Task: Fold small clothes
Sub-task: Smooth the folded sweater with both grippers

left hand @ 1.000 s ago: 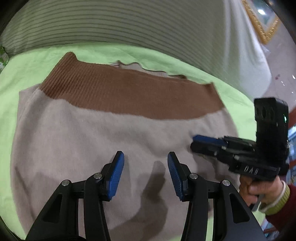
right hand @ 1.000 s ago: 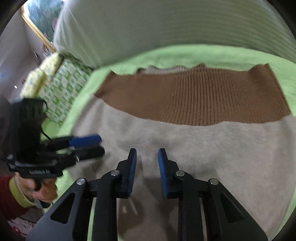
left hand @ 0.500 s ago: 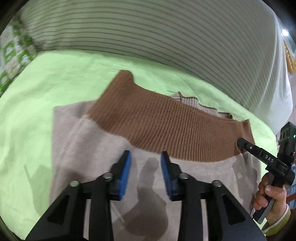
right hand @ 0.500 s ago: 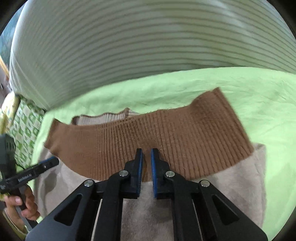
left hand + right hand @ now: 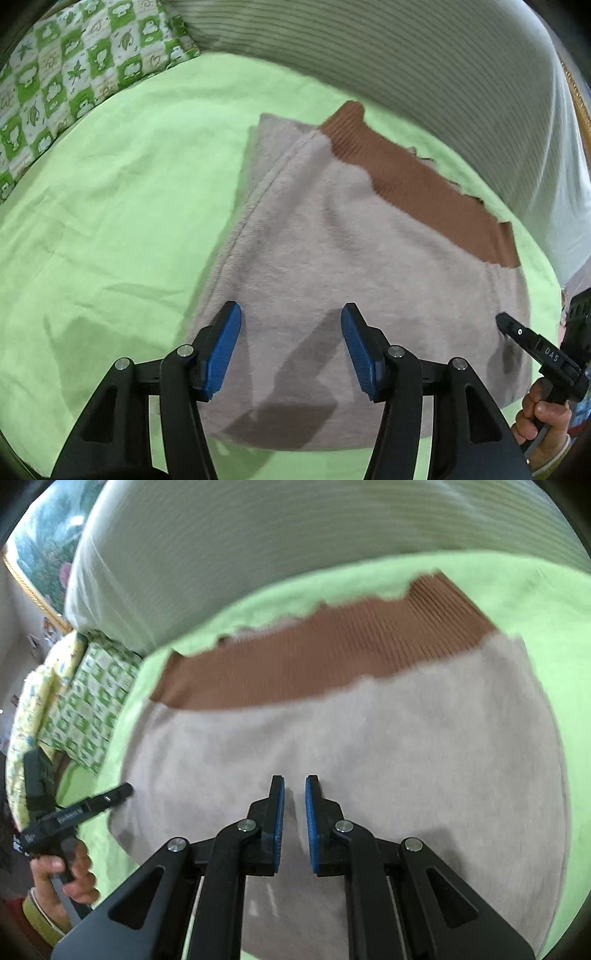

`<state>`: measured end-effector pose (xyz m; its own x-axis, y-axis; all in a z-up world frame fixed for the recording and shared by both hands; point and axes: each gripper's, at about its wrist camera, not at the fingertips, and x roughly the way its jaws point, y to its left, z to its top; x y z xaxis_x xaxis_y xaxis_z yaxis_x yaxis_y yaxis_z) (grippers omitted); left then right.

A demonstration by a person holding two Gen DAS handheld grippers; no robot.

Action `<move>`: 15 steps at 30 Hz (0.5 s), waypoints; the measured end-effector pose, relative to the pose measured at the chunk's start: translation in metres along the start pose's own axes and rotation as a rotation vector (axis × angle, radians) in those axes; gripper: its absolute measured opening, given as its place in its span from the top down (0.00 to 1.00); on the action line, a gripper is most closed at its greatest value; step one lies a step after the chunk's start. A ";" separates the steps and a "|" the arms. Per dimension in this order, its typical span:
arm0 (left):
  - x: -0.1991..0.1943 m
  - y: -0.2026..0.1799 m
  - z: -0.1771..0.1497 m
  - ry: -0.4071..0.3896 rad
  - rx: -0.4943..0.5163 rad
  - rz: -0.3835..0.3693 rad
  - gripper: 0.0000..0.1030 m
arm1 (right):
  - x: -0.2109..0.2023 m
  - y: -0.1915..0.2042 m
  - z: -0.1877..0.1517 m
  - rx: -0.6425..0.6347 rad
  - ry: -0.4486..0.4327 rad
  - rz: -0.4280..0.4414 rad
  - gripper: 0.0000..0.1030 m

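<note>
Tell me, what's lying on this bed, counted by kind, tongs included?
Folded garment, beige with a brown ribbed band: 1
Green sheet: 1
Striped grey-white bolster: 1
Green patterned pillow: 1
Hand-held tongs: 2, left tongs and right tongs
Total: 6

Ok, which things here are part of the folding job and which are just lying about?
Part of the job:
- beige garment with brown ribbed band
- left hand-held gripper, open above it
- right hand-held gripper, narrowly open, empty

Lying about:
- green sheet underneath
- patterned pillow
- striped bedding roll
</note>
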<state>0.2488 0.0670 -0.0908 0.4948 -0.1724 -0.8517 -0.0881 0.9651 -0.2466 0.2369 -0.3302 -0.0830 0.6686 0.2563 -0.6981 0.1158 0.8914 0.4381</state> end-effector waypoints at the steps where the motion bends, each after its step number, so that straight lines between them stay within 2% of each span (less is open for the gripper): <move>1: 0.000 0.002 0.000 -0.003 0.012 0.024 0.45 | 0.000 -0.005 -0.002 0.011 0.000 -0.015 0.88; 4: 0.002 0.007 -0.003 0.008 0.006 0.035 0.45 | -0.009 -0.016 -0.001 0.040 -0.026 -0.064 0.88; 7: -0.011 0.015 -0.007 0.002 -0.039 0.014 0.44 | -0.026 -0.023 0.000 0.098 -0.048 -0.053 0.88; 9: -0.022 0.019 -0.012 -0.001 -0.069 0.012 0.42 | -0.036 -0.020 0.000 0.101 -0.068 -0.054 0.88; 10: -0.027 0.022 -0.015 -0.004 -0.085 0.019 0.36 | -0.044 -0.021 -0.002 0.105 -0.079 -0.047 0.87; 11: -0.032 0.025 -0.019 -0.008 -0.104 0.030 0.30 | -0.049 -0.019 -0.003 0.112 -0.090 -0.038 0.86; 13: -0.042 0.036 -0.030 -0.012 -0.165 0.032 0.28 | -0.061 -0.015 -0.008 0.126 -0.112 -0.030 0.80; 15: -0.047 0.047 -0.041 -0.002 -0.228 0.022 0.28 | -0.069 -0.011 -0.012 0.142 -0.130 -0.018 0.68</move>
<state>0.1865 0.1124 -0.0814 0.4925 -0.1512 -0.8571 -0.2922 0.8989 -0.3265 0.1806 -0.3528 -0.0462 0.7537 0.1818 -0.6316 0.2249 0.8316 0.5077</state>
